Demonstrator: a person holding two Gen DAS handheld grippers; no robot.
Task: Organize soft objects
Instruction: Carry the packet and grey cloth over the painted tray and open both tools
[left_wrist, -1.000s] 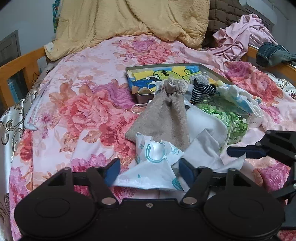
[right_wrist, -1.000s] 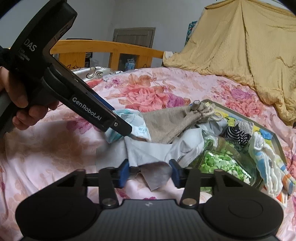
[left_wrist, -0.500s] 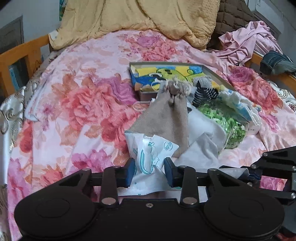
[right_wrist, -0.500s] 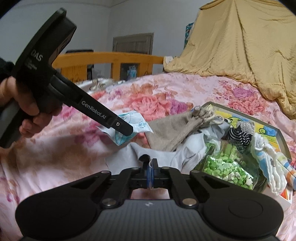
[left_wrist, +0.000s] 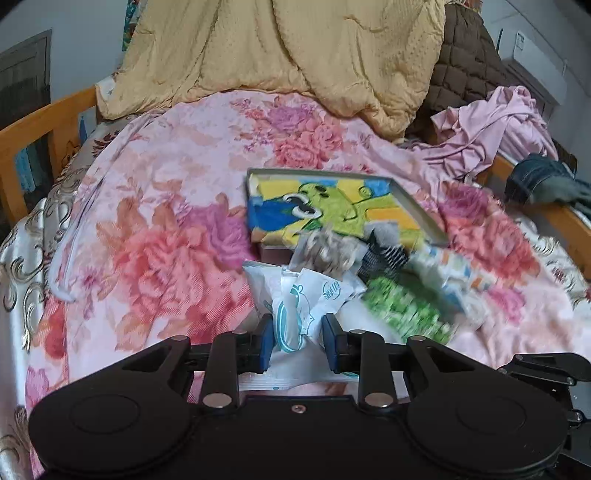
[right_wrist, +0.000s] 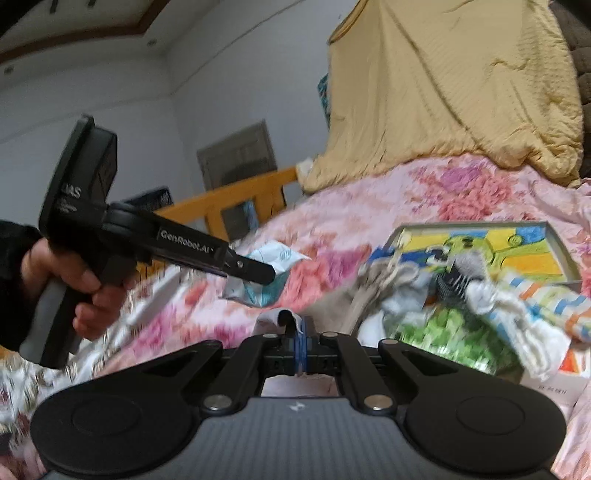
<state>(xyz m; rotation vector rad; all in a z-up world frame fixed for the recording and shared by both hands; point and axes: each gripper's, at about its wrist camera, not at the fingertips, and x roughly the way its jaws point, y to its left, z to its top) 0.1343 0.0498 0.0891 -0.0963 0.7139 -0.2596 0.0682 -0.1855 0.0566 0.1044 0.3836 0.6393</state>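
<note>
**A lived-in bedroom, mid-tidy**

A bed (left_wrist: 155, 206) with an orange wooden frame (left_wrist: 40, 125) fills this home bedroom, spread with a pink floral sheet. A yellow quilt (left_wrist: 295, 55) is heaped at its head beside a brown quilted cover (left_wrist: 465, 59), with crumpled pink clothing (left_wrist: 491, 122) and folded jeans (left_wrist: 535, 177) along the rail. Pale walls and a panelled door (right_wrist: 240, 158) close the room.
</note>
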